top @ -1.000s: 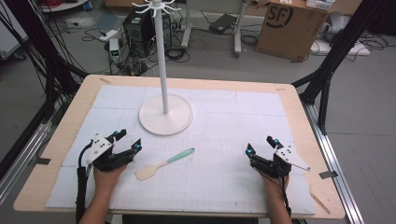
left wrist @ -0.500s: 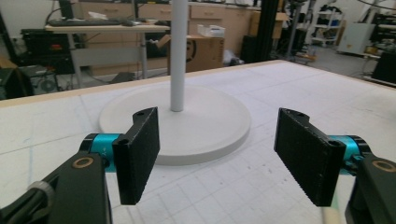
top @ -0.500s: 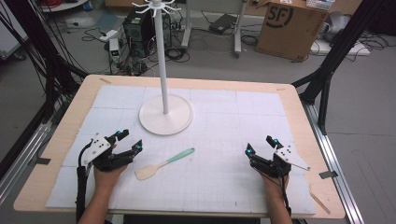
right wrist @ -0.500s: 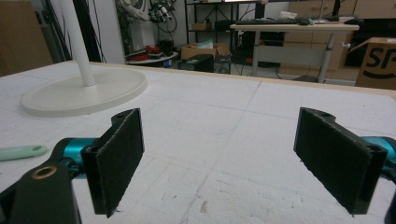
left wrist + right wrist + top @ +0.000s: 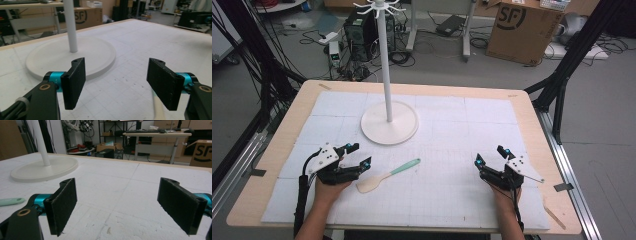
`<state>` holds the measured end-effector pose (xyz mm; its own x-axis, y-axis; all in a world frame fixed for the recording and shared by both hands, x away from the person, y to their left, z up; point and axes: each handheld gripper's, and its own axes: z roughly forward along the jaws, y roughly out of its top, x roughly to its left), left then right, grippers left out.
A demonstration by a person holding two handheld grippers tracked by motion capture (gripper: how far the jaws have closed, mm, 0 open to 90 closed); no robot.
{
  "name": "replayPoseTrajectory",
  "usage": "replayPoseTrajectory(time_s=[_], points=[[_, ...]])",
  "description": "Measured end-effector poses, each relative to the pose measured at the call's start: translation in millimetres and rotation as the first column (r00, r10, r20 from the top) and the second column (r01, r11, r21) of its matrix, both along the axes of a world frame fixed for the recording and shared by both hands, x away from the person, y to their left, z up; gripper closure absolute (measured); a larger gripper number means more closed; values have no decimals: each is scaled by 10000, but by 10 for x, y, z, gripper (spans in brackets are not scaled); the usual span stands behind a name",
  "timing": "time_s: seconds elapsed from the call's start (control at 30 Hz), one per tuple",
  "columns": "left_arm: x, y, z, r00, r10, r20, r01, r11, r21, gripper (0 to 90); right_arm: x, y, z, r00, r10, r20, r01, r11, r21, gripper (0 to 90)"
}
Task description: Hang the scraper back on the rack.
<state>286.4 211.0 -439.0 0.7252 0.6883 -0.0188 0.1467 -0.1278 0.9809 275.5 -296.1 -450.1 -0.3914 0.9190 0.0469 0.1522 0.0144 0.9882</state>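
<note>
Nearby, just to the right of the left gripper (image 5: 357,155), a spatula (image 5: 387,176) lies flat on the white gridded mat (image 5: 452,125) that covers the wooden table (image 5: 532,120). Nothing on the table holds anything else: the only other thing on the mat is a white stand (image 5: 388,107), a round flat base with a slim upright pole rising from its middle and small hooks at the top.

Seen from the high view, the spatula's long axis runs on a slant: its broad blade end points toward the person and the left gripper, its handle end points away and to the right, toward the middle of the mat. The blade is pale cream, wide and rounded; the handle is mint green, narrow, with a rounded tip. In the left gripper view a strip of the cream blade (image 5: 158,110) shows low down beside the right-hand jaw; in the right gripper view the green handle tip (image 5: 11,201) shows at the left edge.

Both grippers rest low over the mat with jaws spread wide and nothing between the pads. The left gripper sits just beside the blade, not touching it. The right gripper (image 5: 492,157) is well apart from the spatula, near the mat's right side
</note>
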Motion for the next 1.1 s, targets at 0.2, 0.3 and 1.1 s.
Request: replayPoseTrajectory(time_s=[0.2,0.3,1.1], points=[[9,-36,-1,9989,-361,-299,369,9989,279,327,-3,3,1,10000,-4,-30,4,10000,18,154],[13,-68,-1,9985,-357,-411,378,9979,521,348,0,1,0,10000,-5,-9,5,10000,9,153],[103,-268,62,9619,-245,-2722,1046,9532,2837,398,3,2,0,10000,-4,14,4,10000,-15,156]])
